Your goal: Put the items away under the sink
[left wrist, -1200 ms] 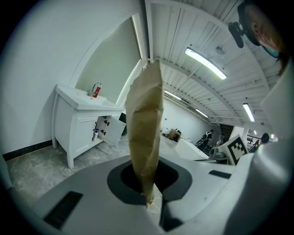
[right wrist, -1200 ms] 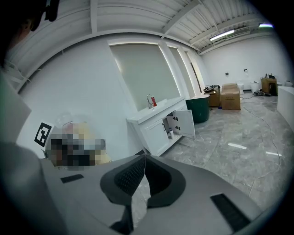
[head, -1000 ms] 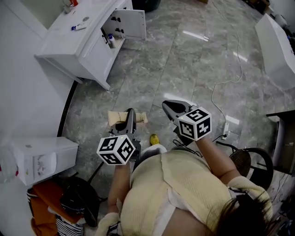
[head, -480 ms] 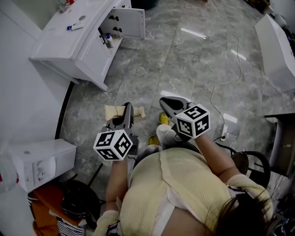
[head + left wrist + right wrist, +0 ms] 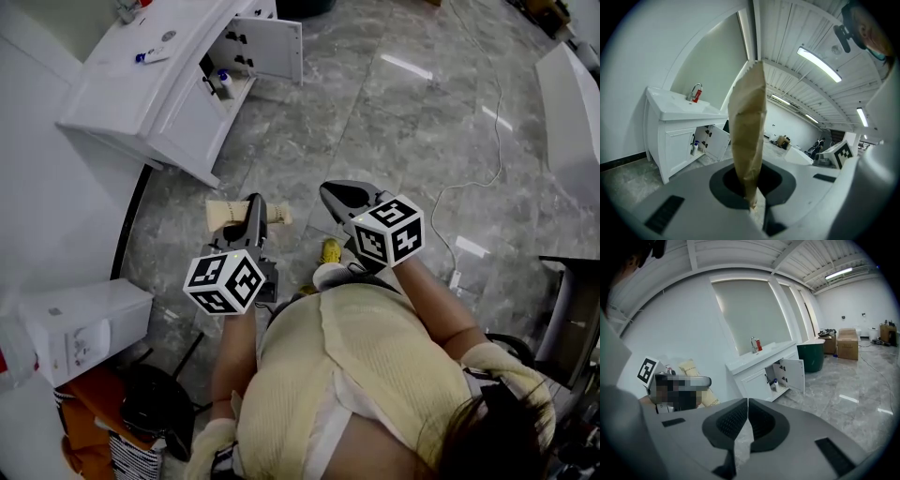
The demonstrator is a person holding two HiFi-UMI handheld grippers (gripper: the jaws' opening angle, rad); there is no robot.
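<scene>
My left gripper (image 5: 254, 202) is shut on a tan paper-wrapped pack (image 5: 225, 214), carried level above the marble floor. In the left gripper view the pack (image 5: 747, 136) stands upright between the jaws (image 5: 750, 183). Beside it, my right gripper (image 5: 339, 197) is shut with nothing in it; its pads (image 5: 740, 416) meet. The white sink cabinet (image 5: 150, 94) stands ahead at the upper left with one door (image 5: 270, 47) swung open. A small blue-capped bottle (image 5: 223, 82) sits inside, also visible from the left gripper (image 5: 695, 147).
A tube (image 5: 150, 54) lies on the counter, and a red item (image 5: 697, 95) stands by the faucet. A white appliance (image 5: 80, 323) and an orange bag (image 5: 89, 422) are at the lower left. A cable (image 5: 487, 141) trails over the floor. A dark green bin (image 5: 813, 355) stands past the cabinet.
Both grippers have moved forward together toward the sink cabinet, the left one still carrying the tan pack. The person has stepped forward.
</scene>
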